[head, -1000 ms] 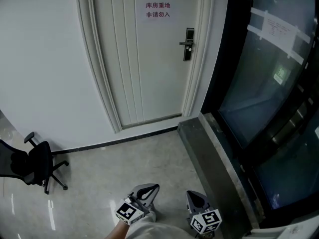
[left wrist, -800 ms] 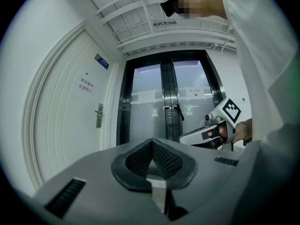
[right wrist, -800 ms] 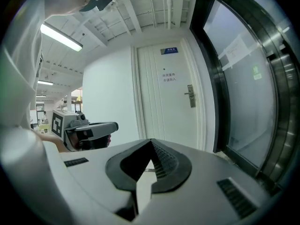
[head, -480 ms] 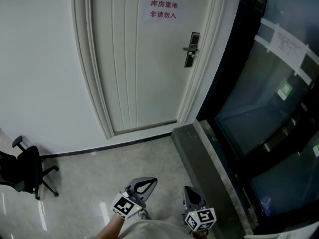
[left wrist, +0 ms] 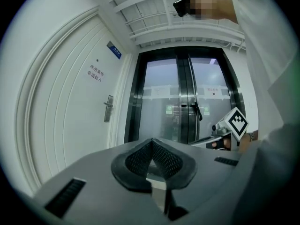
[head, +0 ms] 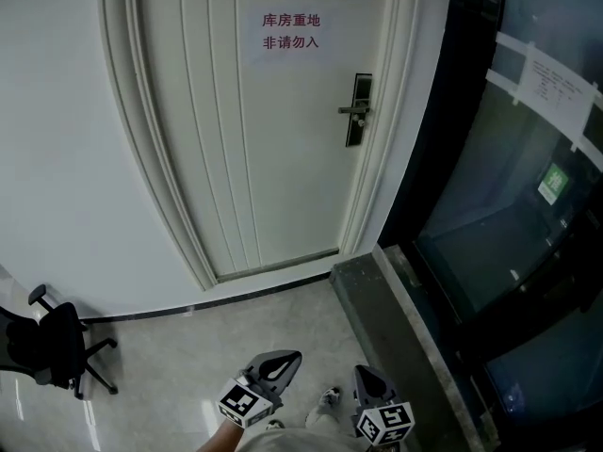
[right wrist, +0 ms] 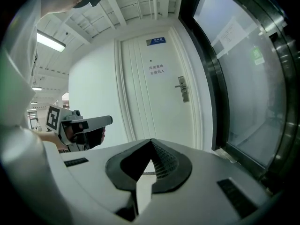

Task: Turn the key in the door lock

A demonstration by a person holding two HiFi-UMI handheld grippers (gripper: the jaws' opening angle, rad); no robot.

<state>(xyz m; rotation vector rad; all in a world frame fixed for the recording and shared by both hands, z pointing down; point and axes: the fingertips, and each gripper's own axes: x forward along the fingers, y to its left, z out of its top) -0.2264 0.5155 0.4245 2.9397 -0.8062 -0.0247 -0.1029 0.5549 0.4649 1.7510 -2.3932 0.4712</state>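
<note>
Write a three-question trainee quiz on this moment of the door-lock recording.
1. True or false: in the head view, the door lock sits near the right edge of the door.
2. Multiple choice: in the head view, the office chair stands A) to the left of the door, B) to its right, C) directly in front of it.
3. Short answer: how do the jaws of the right gripper stand, and what is between them?

Key
1. True.
2. A.
3. Shut, with nothing between them.
</note>
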